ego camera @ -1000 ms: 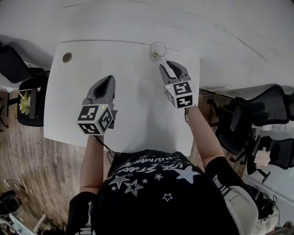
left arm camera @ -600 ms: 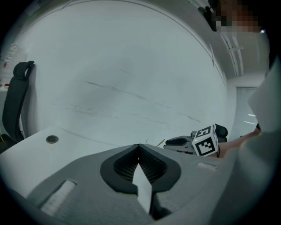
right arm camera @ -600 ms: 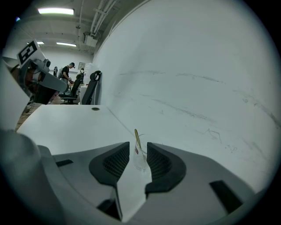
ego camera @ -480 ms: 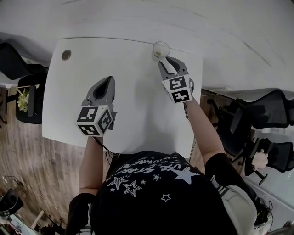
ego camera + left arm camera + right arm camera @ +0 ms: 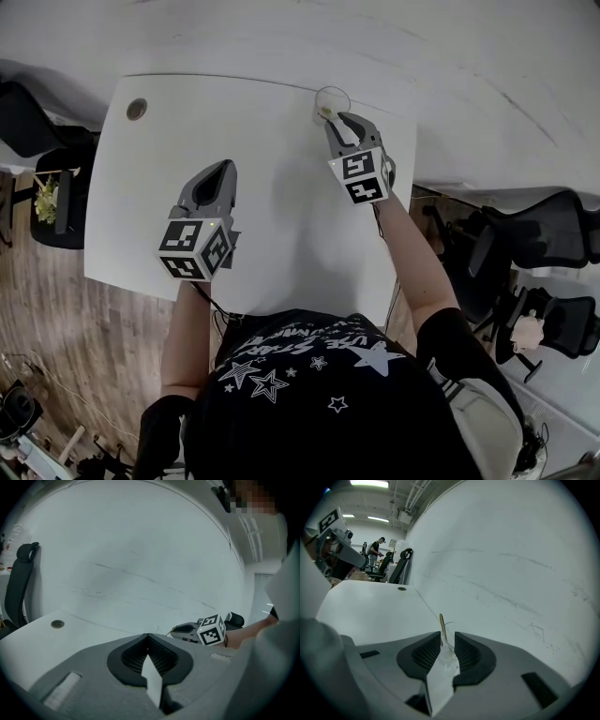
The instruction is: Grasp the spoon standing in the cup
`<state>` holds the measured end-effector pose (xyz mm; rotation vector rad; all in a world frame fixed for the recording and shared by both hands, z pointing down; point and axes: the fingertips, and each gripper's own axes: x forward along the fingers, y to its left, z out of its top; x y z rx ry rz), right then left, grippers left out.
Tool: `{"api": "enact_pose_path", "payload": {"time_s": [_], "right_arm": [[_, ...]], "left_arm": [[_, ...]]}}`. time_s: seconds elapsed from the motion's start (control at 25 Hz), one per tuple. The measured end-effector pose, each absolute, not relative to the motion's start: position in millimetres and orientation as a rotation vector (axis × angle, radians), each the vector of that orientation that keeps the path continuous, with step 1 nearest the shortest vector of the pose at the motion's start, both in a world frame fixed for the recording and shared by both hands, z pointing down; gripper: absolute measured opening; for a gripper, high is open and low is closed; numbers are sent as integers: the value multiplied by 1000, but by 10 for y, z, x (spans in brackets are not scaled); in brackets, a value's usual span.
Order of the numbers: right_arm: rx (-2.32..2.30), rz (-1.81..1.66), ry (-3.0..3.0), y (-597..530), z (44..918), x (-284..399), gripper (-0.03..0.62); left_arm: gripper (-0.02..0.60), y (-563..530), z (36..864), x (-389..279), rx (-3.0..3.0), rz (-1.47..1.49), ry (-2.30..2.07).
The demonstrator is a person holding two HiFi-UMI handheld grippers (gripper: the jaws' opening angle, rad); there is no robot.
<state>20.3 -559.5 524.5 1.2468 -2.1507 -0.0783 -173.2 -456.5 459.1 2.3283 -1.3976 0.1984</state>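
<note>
On a white table, at its far edge and close against the pale wall: a clear cup, upright, with a thin gold-coloured spoon standing in it, handle up and leaning a little. Right at the cup, coming in from the near side and tilted downward: the right gripper, marker cube toward the person. Seen along its own jaws: jaws partly open, just been closing, with the spoon's handle rising in the gap between the two ribbed pads, nearer the left pad than the right, and the glass of the cup showing low in the same gap. No firm press of the pads on the handle to be made out; daylight on either side of it. Further left and nearer the person, over bare tabletop and well apart from the cup: the left gripper, pointing toward the wall. In its own view: jaws brought together at the tips, nothing between them. Near the table's far left corner, a small round hole. Beside the table on the right, dark office chairs on a wooden floor.
</note>
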Motion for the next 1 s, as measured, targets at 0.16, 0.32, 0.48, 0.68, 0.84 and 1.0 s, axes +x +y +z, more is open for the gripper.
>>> {"api": "enact_pose_path", "payload": {"time_s": [0.16,0.32,0.48,0.68,0.84,1.0], "right_arm": [[1230,-104,-2146,-5628,5245,174,90],[1221,-118,-2145,-5649,5262,157,76],[1214,-125,-2144,-5648,5255,150,56],[1202,-168,-2138,-5638,5234,125,32],[1201,-203,-2136,-5630,5191,102,18],[1200,-207,-2138,-5623,5173,106,17]], "left_arm": [[8,-4562,4601,-1768,2319,196,-1408],[8,-4554,4623,-1762,2320,208,-1408],[8,-4550,4619,-1765,2324,217,-1410],[8,-4542,4626,-1767,2321,214,-1412],[8,-4526,4616,-1762,2325,211,-1409],[8,-4517,4608,-1762,2327,207,-1410]]}}
